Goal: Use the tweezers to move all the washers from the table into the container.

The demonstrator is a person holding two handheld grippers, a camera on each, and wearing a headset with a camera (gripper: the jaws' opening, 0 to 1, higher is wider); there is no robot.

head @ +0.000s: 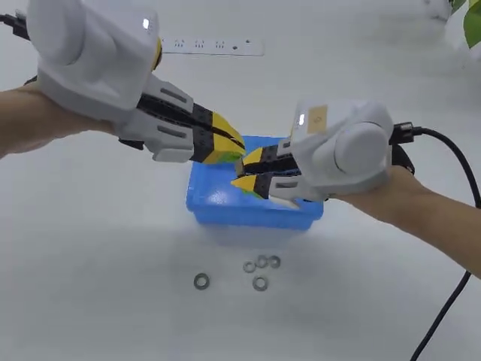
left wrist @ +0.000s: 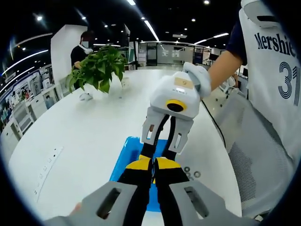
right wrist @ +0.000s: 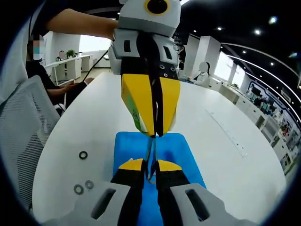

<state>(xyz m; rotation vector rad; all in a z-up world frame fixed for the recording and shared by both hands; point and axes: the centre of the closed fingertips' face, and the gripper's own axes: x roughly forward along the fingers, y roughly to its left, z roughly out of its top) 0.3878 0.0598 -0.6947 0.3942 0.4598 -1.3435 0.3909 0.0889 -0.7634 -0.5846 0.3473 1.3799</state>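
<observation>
Regrip of tweezers (right wrist: 151,157) in hand, by my judgement: left gripper (head: 234,149) and right gripper (head: 242,171) meet tip to tip over blue container (head: 225,212), both jaw pairs near shut, pinching the thin tool betw. them. Five washers (head: 260,283) lie on table (head: 90,301) at container's 6 o'clock, none lifted. Next: settle one firm hold, then descend to washers. Obstructions: none close; power strip (head: 214,46) at 12, plant (head: 472,22) at 2, well apart.
</observation>
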